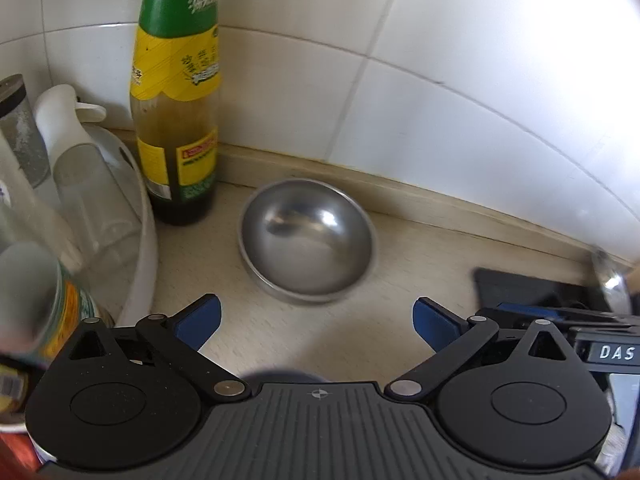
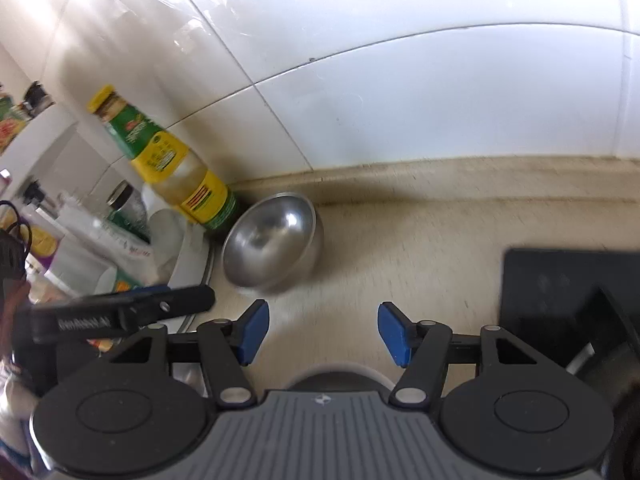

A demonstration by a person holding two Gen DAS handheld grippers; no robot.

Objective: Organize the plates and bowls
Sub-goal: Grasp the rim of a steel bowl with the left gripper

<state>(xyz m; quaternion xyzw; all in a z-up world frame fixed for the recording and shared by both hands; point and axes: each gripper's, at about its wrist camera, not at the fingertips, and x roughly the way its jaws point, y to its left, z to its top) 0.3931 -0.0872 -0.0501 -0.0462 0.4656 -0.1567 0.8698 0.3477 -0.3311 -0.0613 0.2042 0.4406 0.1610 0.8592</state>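
Two grippers of mine are hovering over the pale countertop [image 1: 400,248], and both are holding nothing. My left gripper [image 1: 317,322] is standing with its blue pads [image 1: 200,320] spread wide apart, bare counter showing between them. My right gripper [image 2: 321,330] is standing with its pads [image 2: 254,330] parted too, though less widely, and nothing is sitting between them either.

I am taking the steel bowl [image 1: 308,238] as my landmark. It is sitting upright on the countertop, close to the tiled wall [image 1: 460,100] behind it, and it is lying ahead of both grippers, apart from the pads of each. Just beside the bowl, toward the corner, a green and yellow sauce bottle [image 1: 178,112] is standing upright; I cannot tell whether the two are touching. Beyond the bottle from the bowl, a white round tray [image 1: 146,248] is holding a clear dispenser with a white spout [image 1: 76,148] and other jars. On the bowl's opposite side, well apart from it, a black flat appliance [image 2: 560,276] is resting on the counter.
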